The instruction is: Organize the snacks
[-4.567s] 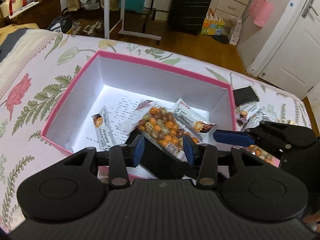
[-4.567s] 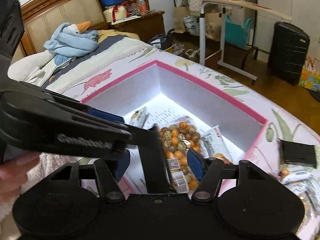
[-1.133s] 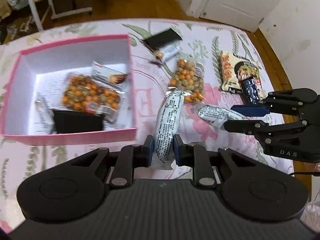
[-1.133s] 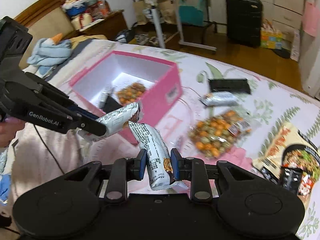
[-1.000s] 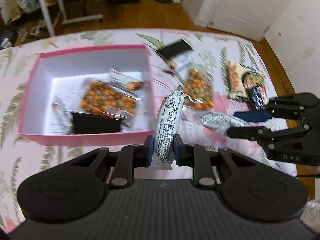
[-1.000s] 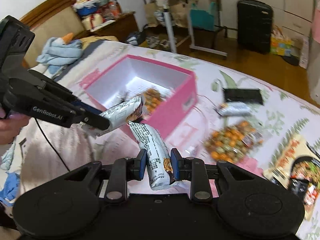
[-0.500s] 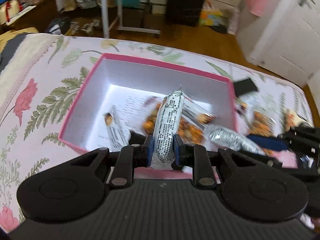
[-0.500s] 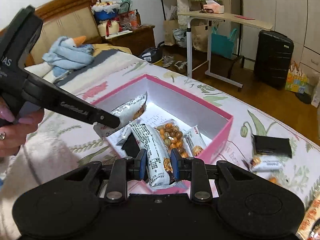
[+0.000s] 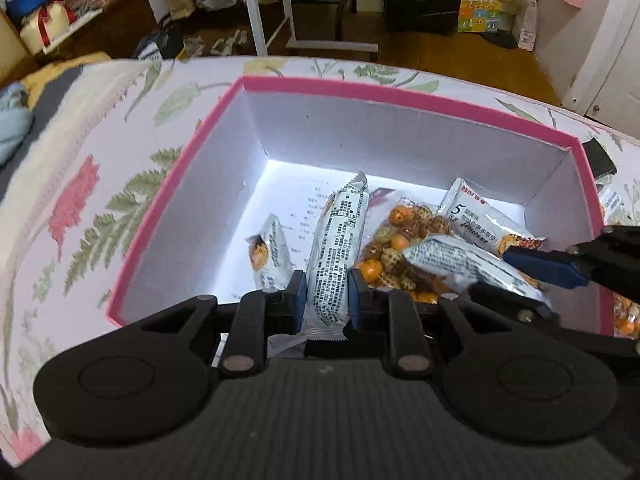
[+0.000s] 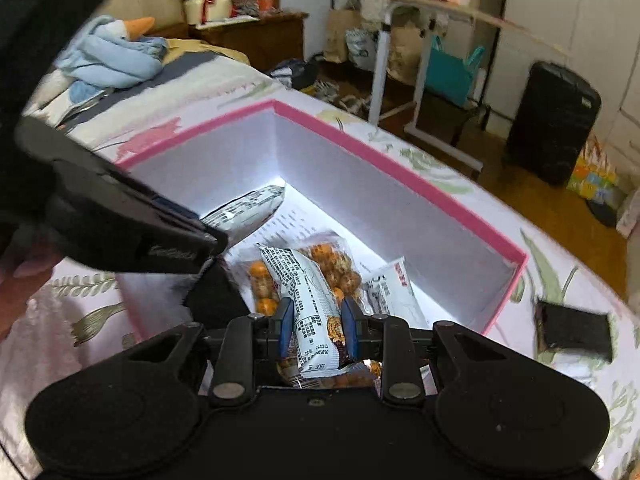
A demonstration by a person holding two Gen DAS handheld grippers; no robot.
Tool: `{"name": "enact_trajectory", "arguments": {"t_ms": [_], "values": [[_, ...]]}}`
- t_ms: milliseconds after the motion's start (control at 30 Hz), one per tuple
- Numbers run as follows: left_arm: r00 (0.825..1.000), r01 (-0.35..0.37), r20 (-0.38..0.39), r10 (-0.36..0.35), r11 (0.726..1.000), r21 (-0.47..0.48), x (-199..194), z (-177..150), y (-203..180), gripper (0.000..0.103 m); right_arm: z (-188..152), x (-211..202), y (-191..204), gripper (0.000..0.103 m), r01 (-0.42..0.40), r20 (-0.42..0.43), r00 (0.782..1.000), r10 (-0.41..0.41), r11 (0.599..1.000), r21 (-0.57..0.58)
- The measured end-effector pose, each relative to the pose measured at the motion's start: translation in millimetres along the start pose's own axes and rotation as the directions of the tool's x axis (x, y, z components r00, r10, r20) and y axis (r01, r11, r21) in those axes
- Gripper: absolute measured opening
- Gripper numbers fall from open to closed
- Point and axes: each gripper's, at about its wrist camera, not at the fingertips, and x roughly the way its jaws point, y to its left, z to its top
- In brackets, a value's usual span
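A pink box [image 9: 400,94] with white inner walls lies open on the floral bed. My left gripper [image 9: 327,296] is shut on a silver snack bar [image 9: 336,248], which hangs over the box's near half. My right gripper [image 10: 314,320] is shut on a second silver snack bar [image 10: 308,292], above a bag of orange coated nuts [image 10: 332,264]. In the left wrist view the right gripper [image 9: 520,280] reaches in from the right with its bar [image 9: 452,262]. In the right wrist view the left gripper [image 10: 212,240] comes in from the left with its bar [image 10: 248,208]. A white packet [image 9: 480,216] and a small silver packet [image 9: 268,252] lie on the box floor.
A black packet [image 10: 574,332] lies on the bed to the right of the box. A dark flat object [image 10: 212,300] sits in the box's near corner. A blue plush toy [image 10: 112,60] lies by the headboard. A suitcase [image 10: 552,120] and a rolling table [image 10: 420,80] stand beyond the bed edge.
Both grippers carried their bars from over the bed to the box and sank. The bars now hang inside the box opening, over the nuts bag.
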Motion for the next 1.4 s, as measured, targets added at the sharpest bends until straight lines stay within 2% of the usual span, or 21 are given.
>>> {"name": "enact_trajectory", "arguments": {"t_ms": [100, 133, 200, 267, 400, 567, 667, 800, 867, 1033, 1133, 1267, 1400], "values": [[1.0, 0.011, -0.025, -0.011, 1.0, 0.007, -0.1, -1.3, -0.5, 0.023, -0.9, -5.8, -2.1, 0.04, 0.02, 0.016, 1.0, -0.02, 1.0, 0.007], [1.0, 0.012, -0.019, -0.012, 1.0, -0.001, -4.2, -1.9, 1.0, 0.024, -2.3, -12.4, -2.4, 0.052, 0.024, 0.031, 0.999, -0.025, 1.0, 0.012], [1.0, 0.021, -0.004, -0.021, 1.0, -0.012, -13.2, -2.2, 4.2, 0.027, -5.4, -31.0, -7.7, 0.062, 0.002, 0.075, 0.997, -0.004, 0.999, 0.034], [0.999, 0.037, 0.012, -0.037, 0.999, -0.027, -25.9, -2.6, 8.5, 0.033, -9.4, -49.7, -12.0, 0.062, -0.022, 0.102, 0.995, 0.016, 0.998, 0.056], [0.995, 0.1, 0.031, -0.099, 0.995, -0.006, -53.4, -4.8, 7.9, 0.034, -24.4, -95.2, -24.8, 0.063, -0.055, 0.15, 0.988, 0.041, 0.994, 0.091], [0.976, 0.216, 0.027, -0.217, 0.976, 0.024, -83.5, -8.8, -4.2, 0.035, -49.2, -134.9, -47.4, 0.066, -0.039, 0.175, 0.985, 0.008, 0.984, 0.174], [0.961, 0.272, 0.038, -0.275, 0.96, 0.059, -99.5, -11.2, -21.4, 0.035, -69.7, -150.6, -61.3, 0.068, 0.012, 0.185, 0.981, -0.051, 0.979, 0.205], [0.942, 0.318, 0.063, -0.329, 0.938, 0.135, -114.3, -13.0, -55.4, 0.035, -105.0, -158.8, -72.3, 0.068, 0.19, 0.179, 0.958, -0.224, 0.963, 0.19], [0.929, 0.351, 0.061, -0.366, 0.92, 0.173, -117.4, -12.6, -75.9, 0.035, -120.1, -156.8, -85.0, 0.068, 0.213, 0.156, 0.956, -0.249, 0.952, 0.218], [0.917, 0.366, 0.052, -0.395, 0.888, 0.279, -110.5, -15.9, -134.2, 0.035, -148.5, -147.7, -110.9, 0.07, 0.176, 0.115, 0.968, -0.221, 0.933, 0.315], [0.909, 0.4, -0.007, -0.417, 0.867, 0.297, -90.3, -14.2, -167.9, 0.034, -158.3, -136.4, -112.7, 0.076, 0.166, 0.114, 0.971, -0.21, 0.935, 0.312], [0.901, 0.428, -0.049, -0.43, 0.867, 0.255, -59.8, -8.7, -202.8, 0.033, -169.6, -112.0, -115.9, 0.078, 0.182, 0.123, 0.966, -0.227, 0.936, 0.301], [0.923, 0.384, -0.077, -0.377, 0.892, 0.238, -20.3, -2.7, -228.0, 0.033, -175.8, -93.8, -127.9, 0.084, 0.167, 0.121, 0.969, -0.217, 0.93, 0.326]]}}
